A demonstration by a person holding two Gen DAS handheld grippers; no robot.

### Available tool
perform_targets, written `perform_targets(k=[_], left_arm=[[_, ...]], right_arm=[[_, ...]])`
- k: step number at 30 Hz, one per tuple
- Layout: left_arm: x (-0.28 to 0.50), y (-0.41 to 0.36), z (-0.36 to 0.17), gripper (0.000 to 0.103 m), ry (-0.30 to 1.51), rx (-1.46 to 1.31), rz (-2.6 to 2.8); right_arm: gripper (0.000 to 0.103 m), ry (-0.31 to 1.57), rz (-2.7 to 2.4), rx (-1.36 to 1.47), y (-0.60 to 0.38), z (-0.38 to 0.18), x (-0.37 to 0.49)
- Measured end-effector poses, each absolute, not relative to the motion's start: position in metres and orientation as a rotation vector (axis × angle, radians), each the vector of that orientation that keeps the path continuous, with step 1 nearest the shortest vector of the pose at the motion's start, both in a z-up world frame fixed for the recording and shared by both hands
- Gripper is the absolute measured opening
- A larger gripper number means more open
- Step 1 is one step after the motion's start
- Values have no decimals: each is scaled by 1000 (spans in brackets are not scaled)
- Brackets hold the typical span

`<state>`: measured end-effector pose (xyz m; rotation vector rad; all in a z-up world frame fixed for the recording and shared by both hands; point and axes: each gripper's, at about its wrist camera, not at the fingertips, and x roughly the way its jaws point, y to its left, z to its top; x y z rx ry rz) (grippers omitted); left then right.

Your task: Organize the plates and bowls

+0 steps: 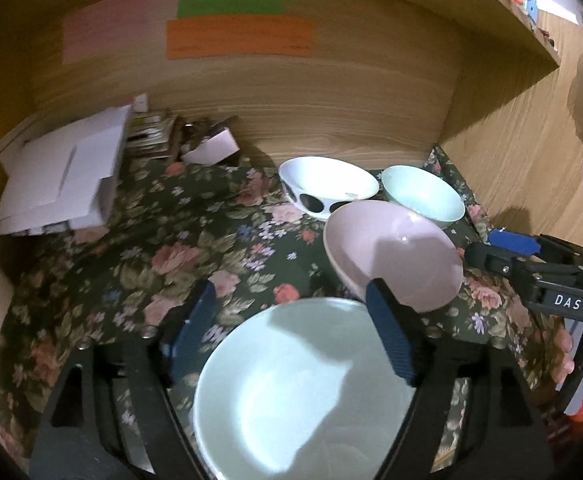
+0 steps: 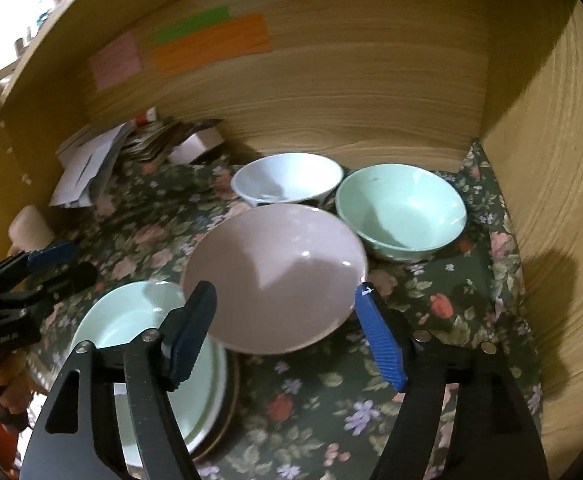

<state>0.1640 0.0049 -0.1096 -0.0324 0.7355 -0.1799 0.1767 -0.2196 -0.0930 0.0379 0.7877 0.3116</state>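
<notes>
1. The pink bowl (image 2: 275,276) is sitting on the floral cloth (image 2: 443,344) inside a wooden alcove, and serves here as the landmark.
2. The right gripper (image 2: 287,332) is hovering over the near rim of the pink bowl with its jaws standing wide; the blue pads (image 2: 379,344) are flanking the bowl without pressing on it.
3. The left gripper (image 1: 291,336) is hanging left of the pink bowl, jaws wide apart, above a pale green plate (image 1: 303,392); nothing is being gripped.
4. That plate is lying just beside the pink bowl, on its near left, topping a small stack of plates (image 2: 227,400).
5. A white bowl (image 2: 287,178) is standing just behind the pink bowl, close to the back wall.
6. A mint green bowl (image 2: 401,210) is standing behind and right of the pink bowl, almost touching it.
7. White papers (image 1: 59,176) are lying far left of the pink bowl, against the wall.
8. Coloured sticky notes (image 1: 239,36) are hanging on the back wall above the pink bowl.
</notes>
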Motion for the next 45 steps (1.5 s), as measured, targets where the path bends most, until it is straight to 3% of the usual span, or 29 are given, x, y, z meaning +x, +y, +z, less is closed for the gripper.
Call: perform_targets(k=[16,19,24,29,45], left_arm=[[241,-35,-156,75,906,7,-256],[249,-41,-164,65,934,13,-270],[259,-49,-177,37,977,11,-296],[265,-56,-181,28,995,8,-322],[257,-60,-174,26,955,12,-340]], right_arm=[[70,914,270,133,-245,-142,224],[69,924,279,135,-243,-147,226],[52,927,310,151,-244,-150,227],[35,954,330,185,-246,-157,231],[34,892,346,185,-242,-137,225]])
